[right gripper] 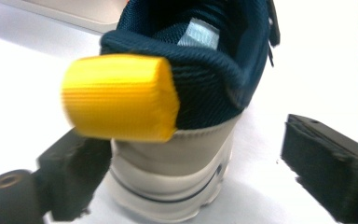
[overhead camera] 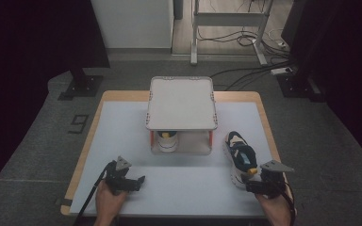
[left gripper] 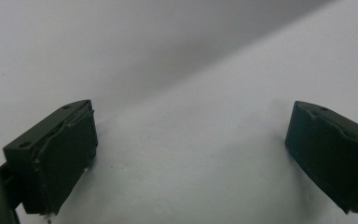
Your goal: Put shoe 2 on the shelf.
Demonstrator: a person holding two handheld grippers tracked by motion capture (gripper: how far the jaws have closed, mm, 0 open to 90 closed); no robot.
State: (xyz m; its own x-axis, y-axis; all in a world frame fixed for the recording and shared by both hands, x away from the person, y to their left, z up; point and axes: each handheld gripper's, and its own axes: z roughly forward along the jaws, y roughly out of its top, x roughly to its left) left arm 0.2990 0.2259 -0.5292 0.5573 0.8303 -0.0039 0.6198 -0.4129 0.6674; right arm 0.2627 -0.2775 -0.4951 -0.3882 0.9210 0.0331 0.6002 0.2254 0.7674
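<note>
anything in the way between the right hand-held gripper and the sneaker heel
Nothing visible. The right hand-held gripper is open, its jaws either side of the sneaker heel with only bare white table around. The yellow pull tab hangs above the jaws.

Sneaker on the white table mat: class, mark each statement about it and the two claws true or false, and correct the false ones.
1. The sneaker lies right of the two-tier shelf. True.
2. The right claw is shut on the yellow heel tab. False: its jaws stand open on either side of the heel, not clamped on it.
3. The left claw is open with nothing between its jaws. True.
4. The sneaker sits on the shelf's top tier. False: it lies on the white mat beside the shelf.
5. A white and yellow container stands on the shelf's lower tier. True.
</note>
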